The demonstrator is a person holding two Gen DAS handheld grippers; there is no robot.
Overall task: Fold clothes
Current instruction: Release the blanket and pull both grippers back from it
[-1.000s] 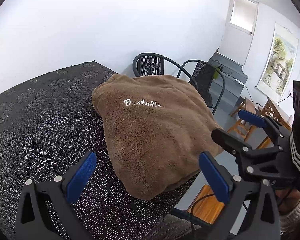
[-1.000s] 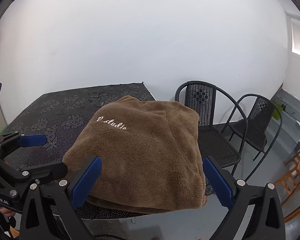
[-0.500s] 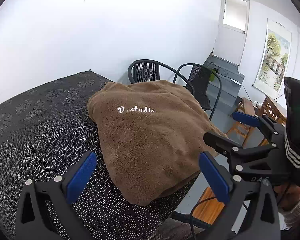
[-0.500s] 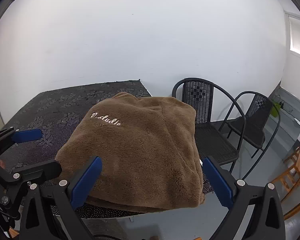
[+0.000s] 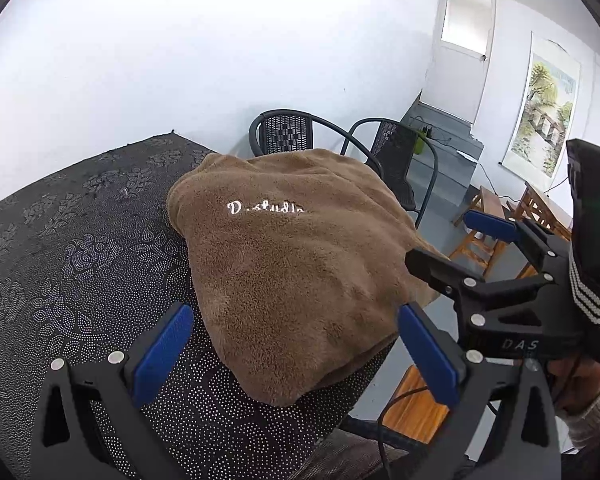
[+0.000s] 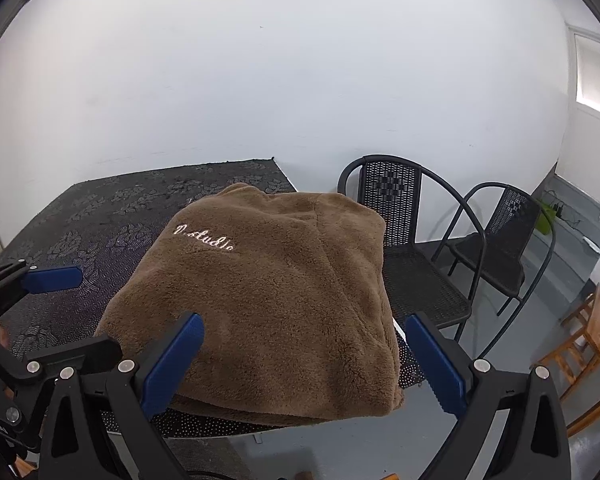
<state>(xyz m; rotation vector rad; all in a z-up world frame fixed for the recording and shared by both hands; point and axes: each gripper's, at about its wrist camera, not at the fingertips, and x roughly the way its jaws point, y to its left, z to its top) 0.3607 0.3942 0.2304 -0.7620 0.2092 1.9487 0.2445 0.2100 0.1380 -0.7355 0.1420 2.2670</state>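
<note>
A brown fleece garment [image 6: 284,300] lies folded into a thick, roughly rectangular bundle on a tabletop [image 5: 80,248] covered in a dark cloth with a dotted flower pattern. The bundle sits at the near right corner of the tabletop, its right edge reaching that side's rim. White embroidered script shows on the top layer, near the far left of the bundle. The layers look stacked and the edges fairly even, with one thinner layer peeking out underneath along the near edge.

The left tongs [image 5: 296,354] hover just in front of the bundle, blue pads spread wide, holding nothing. The right tongs [image 6: 300,364] hover at the near edge of the garment, also spread wide and empty; from this angle it is unclear whether the left pad brushes the fleece. A hand in a cream knit sleeve [image 5: 592,408] grips the right tool.

Judging by the compact shape and both tongs being free, the folding appears finished or nearly so. What may remain is a light tidy of the lower layer.

Two black metal chairs [image 6: 416,248] stand beyond the tabletop by a white wall.
</note>
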